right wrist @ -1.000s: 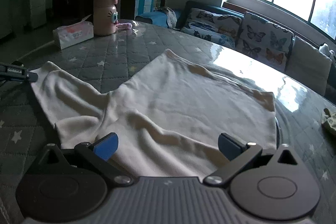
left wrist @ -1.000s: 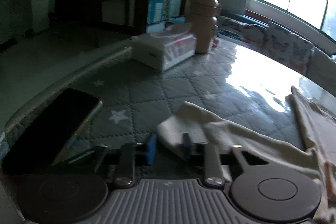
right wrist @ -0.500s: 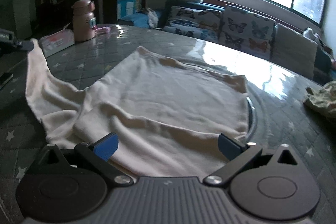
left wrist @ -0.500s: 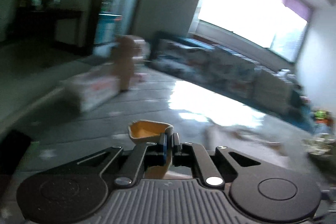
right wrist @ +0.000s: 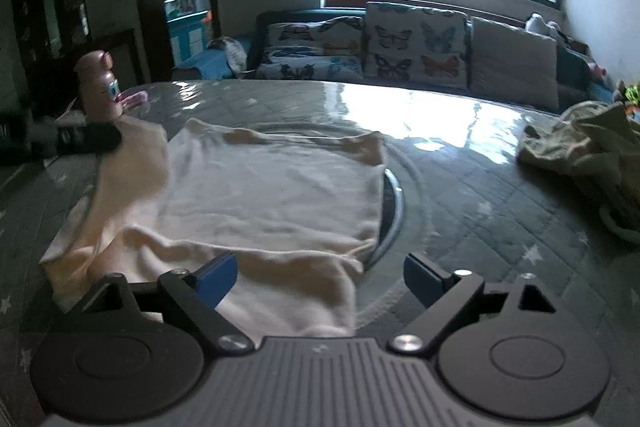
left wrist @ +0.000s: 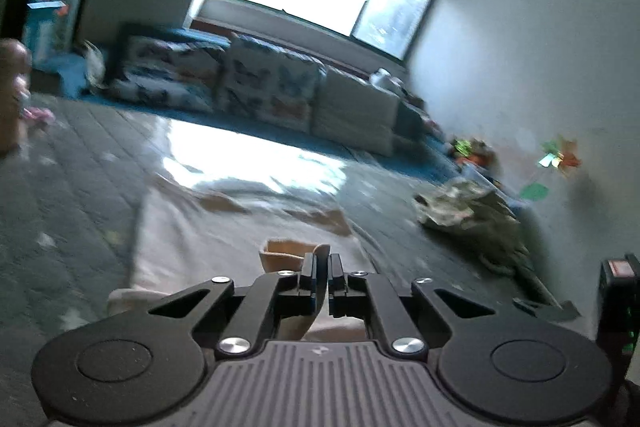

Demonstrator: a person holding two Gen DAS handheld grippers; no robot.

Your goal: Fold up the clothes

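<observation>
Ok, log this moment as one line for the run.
stage: sleeve fold | left gripper: shut on shirt sleeve, lifted | right gripper: open, jaws closing, over hem, holding nothing | green garment: untouched

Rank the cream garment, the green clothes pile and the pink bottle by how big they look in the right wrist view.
1. Cream garment, by far the largest.
2. Green clothes pile.
3. Pink bottle, smallest, though it stands farther from the camera, so its true size is unsure.
</observation>
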